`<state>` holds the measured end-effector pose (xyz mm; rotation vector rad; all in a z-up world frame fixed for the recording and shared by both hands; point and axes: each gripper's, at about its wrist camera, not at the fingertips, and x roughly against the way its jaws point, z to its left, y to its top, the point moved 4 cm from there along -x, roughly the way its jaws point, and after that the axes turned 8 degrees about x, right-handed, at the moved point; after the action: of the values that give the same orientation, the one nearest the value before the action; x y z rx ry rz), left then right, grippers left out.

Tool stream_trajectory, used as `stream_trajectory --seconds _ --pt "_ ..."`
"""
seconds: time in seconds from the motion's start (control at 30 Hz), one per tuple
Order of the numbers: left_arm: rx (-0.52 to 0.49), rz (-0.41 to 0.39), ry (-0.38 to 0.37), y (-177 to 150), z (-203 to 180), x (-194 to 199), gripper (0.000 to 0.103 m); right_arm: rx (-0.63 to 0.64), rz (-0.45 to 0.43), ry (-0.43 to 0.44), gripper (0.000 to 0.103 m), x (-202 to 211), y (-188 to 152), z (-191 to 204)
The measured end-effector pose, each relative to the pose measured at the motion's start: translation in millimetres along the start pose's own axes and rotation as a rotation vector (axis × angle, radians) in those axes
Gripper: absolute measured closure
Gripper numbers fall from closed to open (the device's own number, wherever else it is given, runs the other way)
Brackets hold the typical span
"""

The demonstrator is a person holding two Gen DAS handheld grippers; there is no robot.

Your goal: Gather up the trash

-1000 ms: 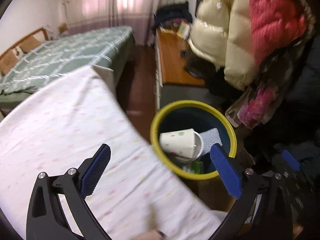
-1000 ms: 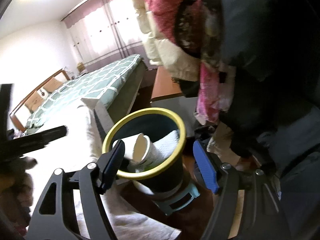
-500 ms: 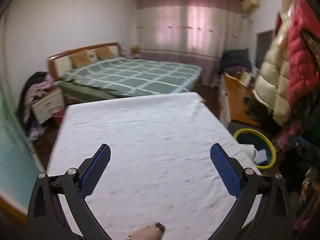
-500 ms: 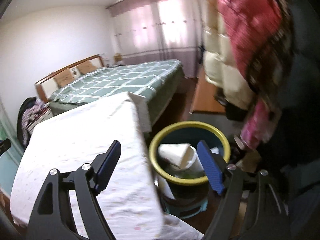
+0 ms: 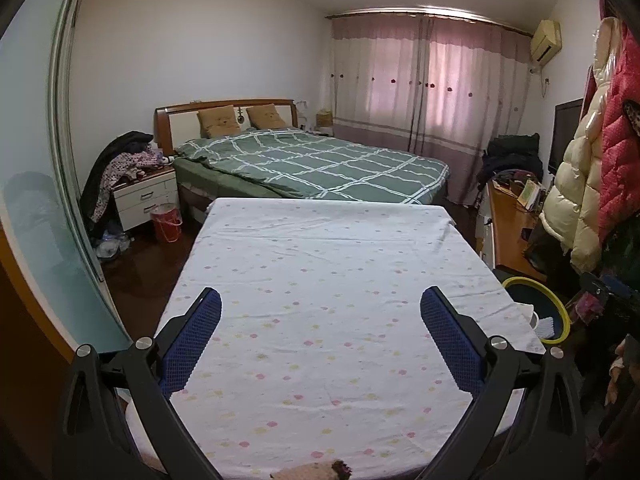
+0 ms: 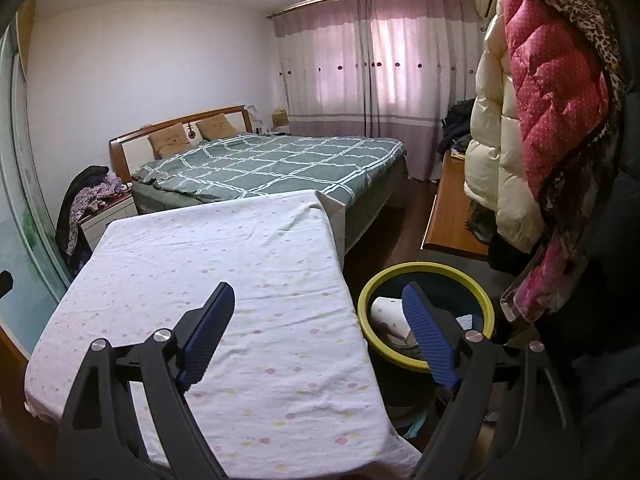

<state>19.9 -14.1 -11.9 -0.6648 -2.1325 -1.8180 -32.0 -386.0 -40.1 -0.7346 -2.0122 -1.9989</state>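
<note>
Blue-padded and spread wide with nothing between the pads, the left gripper [image 5: 320, 344] now hangs over the middle of the white dotted sheet [image 5: 328, 272], having swung away from the yellow-rimmed bin [image 5: 560, 312] it faced a second ago. The right gripper [image 6: 316, 336], equally spread and empty, has lifted back to straddle the sheet's right edge [image 6: 344, 280] and the bin [image 6: 400, 276]. A paper cup [image 6: 388, 312] lies inside the bin beside that edge. No trash shows on the sheet, so the collecting looks finished.

Dim daylight through curtains [image 5: 432, 80], fisheye-warped edges
</note>
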Motion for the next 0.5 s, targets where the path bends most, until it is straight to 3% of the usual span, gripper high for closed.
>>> stream_trajectory --seconds 0.5 --pt "0.014 0.003 0.021 4.7 -0.1 -6.5 0.005 0.0 -0.004 0.005 0.021 -4.4 4.8 1.2"
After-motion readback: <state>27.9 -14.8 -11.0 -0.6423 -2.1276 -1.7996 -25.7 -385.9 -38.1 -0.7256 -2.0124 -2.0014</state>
